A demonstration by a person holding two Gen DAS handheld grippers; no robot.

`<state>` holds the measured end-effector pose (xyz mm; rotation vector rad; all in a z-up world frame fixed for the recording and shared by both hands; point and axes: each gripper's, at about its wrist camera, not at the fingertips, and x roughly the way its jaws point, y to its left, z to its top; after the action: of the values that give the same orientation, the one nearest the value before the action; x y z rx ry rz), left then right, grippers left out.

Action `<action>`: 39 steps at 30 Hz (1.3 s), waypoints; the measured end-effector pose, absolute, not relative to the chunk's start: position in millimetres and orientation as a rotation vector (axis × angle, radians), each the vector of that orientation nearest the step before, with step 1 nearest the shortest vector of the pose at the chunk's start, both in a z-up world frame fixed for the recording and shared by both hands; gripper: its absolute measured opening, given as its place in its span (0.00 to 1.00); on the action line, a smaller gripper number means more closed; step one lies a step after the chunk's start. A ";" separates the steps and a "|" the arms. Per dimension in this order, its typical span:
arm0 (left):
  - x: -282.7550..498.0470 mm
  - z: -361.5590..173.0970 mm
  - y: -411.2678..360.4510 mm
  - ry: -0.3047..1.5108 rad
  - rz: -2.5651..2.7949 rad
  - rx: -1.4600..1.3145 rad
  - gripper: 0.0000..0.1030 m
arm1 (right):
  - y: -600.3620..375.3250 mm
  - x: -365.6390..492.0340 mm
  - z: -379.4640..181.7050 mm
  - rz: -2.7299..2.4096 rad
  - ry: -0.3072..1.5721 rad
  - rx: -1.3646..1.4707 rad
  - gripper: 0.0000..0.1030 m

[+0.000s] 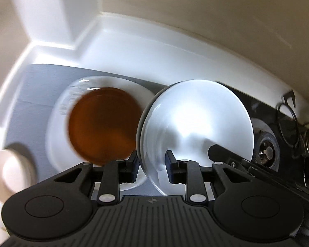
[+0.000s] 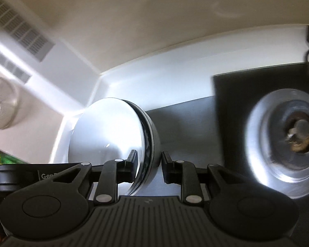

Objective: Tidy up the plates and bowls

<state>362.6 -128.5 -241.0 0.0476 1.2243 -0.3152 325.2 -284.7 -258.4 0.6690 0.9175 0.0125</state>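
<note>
My left gripper [image 1: 152, 164] is shut on the rim of a white bowl with a dark outside [image 1: 195, 127], held tilted on edge. My right gripper [image 2: 148, 164] is shut on the rim of the same bowl [image 2: 107, 135], and its black finger [image 1: 218, 150] shows inside the bowl in the left wrist view. Below and left of the bowl, a brown plate [image 1: 103, 125] lies on a white plate [image 1: 57, 144], which rests on a grey mat [image 1: 31, 107].
A black sink with a metal drain [image 2: 298, 133] lies to the right; the drain [image 1: 265, 150] also shows behind the bowl in the left wrist view. A white cup [image 1: 8, 173] stands at the left. A clear glass [image 2: 0, 103] sits far left. A white counter edge [image 1: 134, 37] runs behind.
</note>
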 end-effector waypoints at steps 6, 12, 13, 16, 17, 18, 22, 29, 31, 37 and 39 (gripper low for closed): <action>355.8 -218.2 -51.2 1.194 -0.195 -0.005 0.28 | -218.5 343.3 -246.3 0.157 0.959 0.659 0.27; 353.0 -198.0 26.3 1.174 -0.063 -0.049 0.28 | -133.8 357.9 -226.8 0.296 0.971 0.548 0.27; 352.5 -194.1 39.3 1.167 -0.044 -0.056 0.28 | -122.6 361.0 -223.3 0.317 0.979 0.537 0.27; 349.7 -184.6 71.4 1.140 0.008 -0.074 0.28 | -90.9 374.6 -217.7 0.379 1.024 0.510 0.27; 349.0 -182.8 80.3 1.137 0.024 -0.082 0.28 | -79.8 375.8 -215.0 0.399 1.030 0.492 0.27; 348.4 -181.3 88.4 1.137 0.034 -0.086 0.28 | -68.7 377.2 -213.0 0.414 1.035 0.473 0.27; 348.5 -187.2 126.9 1.161 0.064 -0.129 0.28 | -34.4 386.1 -215.3 0.455 1.079 0.416 0.27; 352.3 -225.1 163.3 1.229 0.078 -0.167 0.28 | 2.8 387.5 -250.3 0.486 1.173 0.362 0.28; 354.9 -239.4 167.6 1.259 0.072 -0.175 0.28 | 7.3 388.4 -260.7 0.477 1.178 0.364 0.28; 358.1 -276.4 185.3 1.343 0.049 -0.237 0.28 | 21.0 392.2 -288.4 0.444 1.220 0.353 0.28; 358.6 -285.2 187.7 1.359 0.046 -0.245 0.28 | 24.8 391.8 -292.7 0.442 1.228 0.320 0.28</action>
<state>358.6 187.7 -285.2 -0.2445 1.3591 0.0461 391.8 24.8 -292.7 0.3195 1.2281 0.4417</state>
